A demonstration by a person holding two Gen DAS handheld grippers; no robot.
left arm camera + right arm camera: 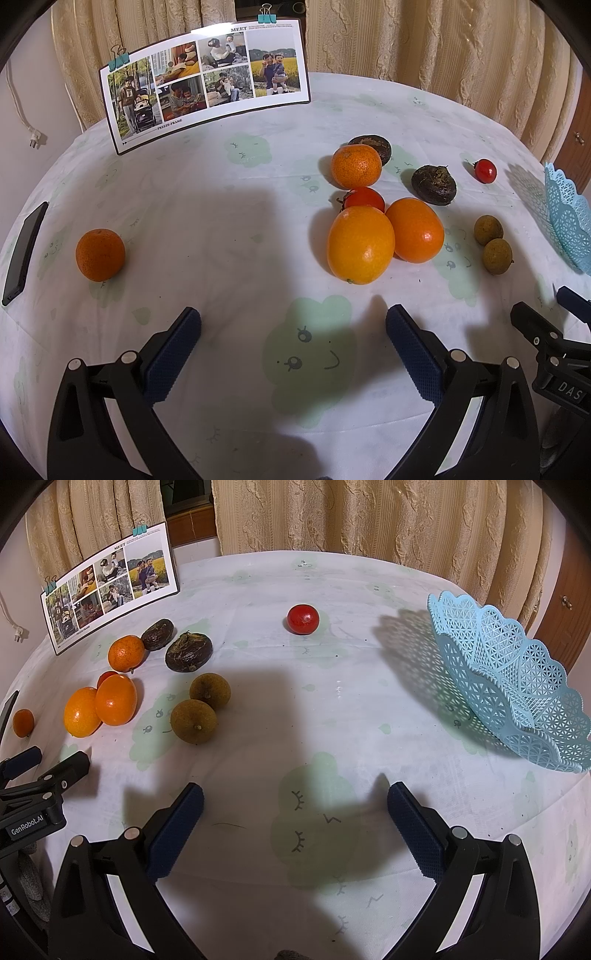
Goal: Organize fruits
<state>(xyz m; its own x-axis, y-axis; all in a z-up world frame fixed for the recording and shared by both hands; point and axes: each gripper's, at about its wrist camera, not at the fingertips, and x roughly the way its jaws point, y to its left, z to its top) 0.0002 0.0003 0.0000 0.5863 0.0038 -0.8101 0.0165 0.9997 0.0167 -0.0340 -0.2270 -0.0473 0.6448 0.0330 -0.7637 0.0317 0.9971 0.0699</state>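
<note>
Fruit lies scattered on a white tablecloth [221,229]. Two large oranges [361,244] [414,229] touch each other ahead of my left gripper [293,321], which is open and empty. Behind them sit a tomato [364,199], a mandarin [355,166] and two dark water chestnuts [434,184]. A lone mandarin [100,254] lies far left. My right gripper [295,799] is open and empty too. Two brown longans [193,720] lie to its front left, a red tomato [303,619] farther ahead, and a blue lace basket [517,686] on the right.
A photo card [207,85] held by binder clips stands at the table's back left. A black phone [26,251] lies at the left edge. Beige curtains [332,517] hang behind the round table. Each gripper shows at the side of the other's view.
</note>
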